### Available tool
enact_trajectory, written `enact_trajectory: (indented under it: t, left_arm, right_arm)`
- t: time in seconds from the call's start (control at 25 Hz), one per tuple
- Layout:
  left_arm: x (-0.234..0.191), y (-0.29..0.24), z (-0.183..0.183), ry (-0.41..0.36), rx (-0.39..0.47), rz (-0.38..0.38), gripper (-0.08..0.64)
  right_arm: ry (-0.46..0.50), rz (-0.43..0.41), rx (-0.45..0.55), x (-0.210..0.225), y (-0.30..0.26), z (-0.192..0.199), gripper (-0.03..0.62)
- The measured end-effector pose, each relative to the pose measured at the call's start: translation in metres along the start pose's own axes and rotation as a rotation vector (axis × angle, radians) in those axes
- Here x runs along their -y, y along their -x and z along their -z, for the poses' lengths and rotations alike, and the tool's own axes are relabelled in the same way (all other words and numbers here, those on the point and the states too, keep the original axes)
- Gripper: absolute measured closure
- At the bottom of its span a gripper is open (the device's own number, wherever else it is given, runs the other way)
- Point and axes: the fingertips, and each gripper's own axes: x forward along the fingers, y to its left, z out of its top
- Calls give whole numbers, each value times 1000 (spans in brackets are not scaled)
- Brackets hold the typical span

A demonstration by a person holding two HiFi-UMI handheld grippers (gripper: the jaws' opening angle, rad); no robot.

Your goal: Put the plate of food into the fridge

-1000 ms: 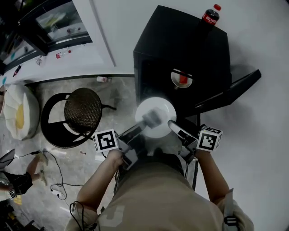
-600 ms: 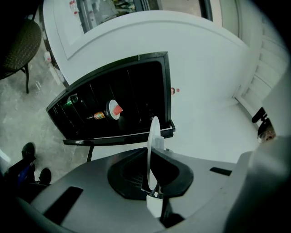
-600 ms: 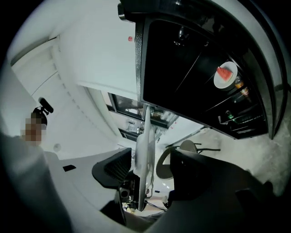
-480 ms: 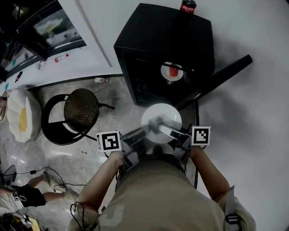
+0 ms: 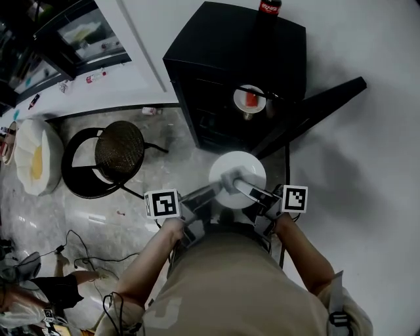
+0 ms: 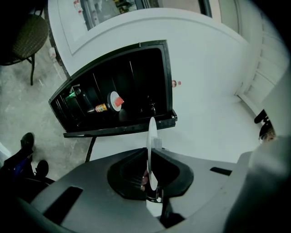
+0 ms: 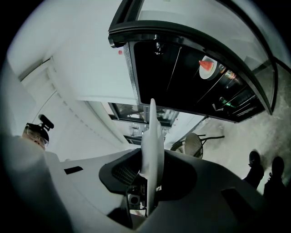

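A white plate (image 5: 251,165) is held in the air at the centre of the head view, just below the open front of a black fridge (image 5: 230,39), and it is gripped by both grippers at once. The left gripper (image 5: 228,178) is reached in from the lower left. Its fingers (image 6: 170,166) are pressed tight on the plate's rim, which is seen edge-on in the left gripper view. The right gripper (image 5: 239,186) is brought in from the lower right; its fingers (image 7: 177,175) have just been closing and are pinched on the plate — it stands upright between them in the right gripper view. Whether food lies on this plate cannot be told. Inside the fridge a plate with red food (image 5: 250,99) is seen on a shelf, and the door (image 5: 315,108) is swung out toward the right. A cola bottle (image 5: 268,9) is stood on the fridge top — at the upper edge of the frame. A round chair (image 5: 119,152) is set at the left.
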Motion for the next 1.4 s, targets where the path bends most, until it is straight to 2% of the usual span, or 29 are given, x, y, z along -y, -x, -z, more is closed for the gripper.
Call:
enact_trajectory:
  t: [0.16,0.32,0.36,0.44,0.56,0.64,0.84,0.96,1.0,1.08,1.12,1.24,1.4]
  left_arm:
    - [2,-3,2,-2,21,23,538]
    - [3,-6,6,-122,12,18,537]
    - [4,-6,8,-146,10,14,521]
    - [9,-6,12,-168,4,27,437]
    - [12,-10,26,-174,-29,51,433]
    - [9,-11,31,-176,-22,42,433]
    - [-3,-5,33,-141,33,26,504]
    - [-14,3,27,-167,43,-2,518]
    - [-17,5,26,-132,51,-8,523]
    - [-21,9,28,-11,70,-19,531]
    - [-21,11,27,15,73,-16,532]
    - [-18,15,19,-34,65,11,532]
    - [-26,24,12,12,68,-19,535]
  right_arm:
    - [-32,-9,21,1,6,-2,472]
    - [-63,14,54,9,14,1,474]
    - [-60,24,61,10,17,1,474]
    - [-52,27,70,10,21,4,474]
    - [-47,4,72,8,27,10,474]
    - [-47,2,68,10,29,14,474]
    - [-54,-9,46,14,29,21,474]
    - [-40,3,24,20,25,23,474]
    - [-31,3,18,19,22,23,474]
    - [-8,6,7,16,16,25,474]
    - [1,8,3,15,14,26,474]
    - [13,8,-8,13,3,27,474]
    - [33,42,-19,18,-12,31,473]
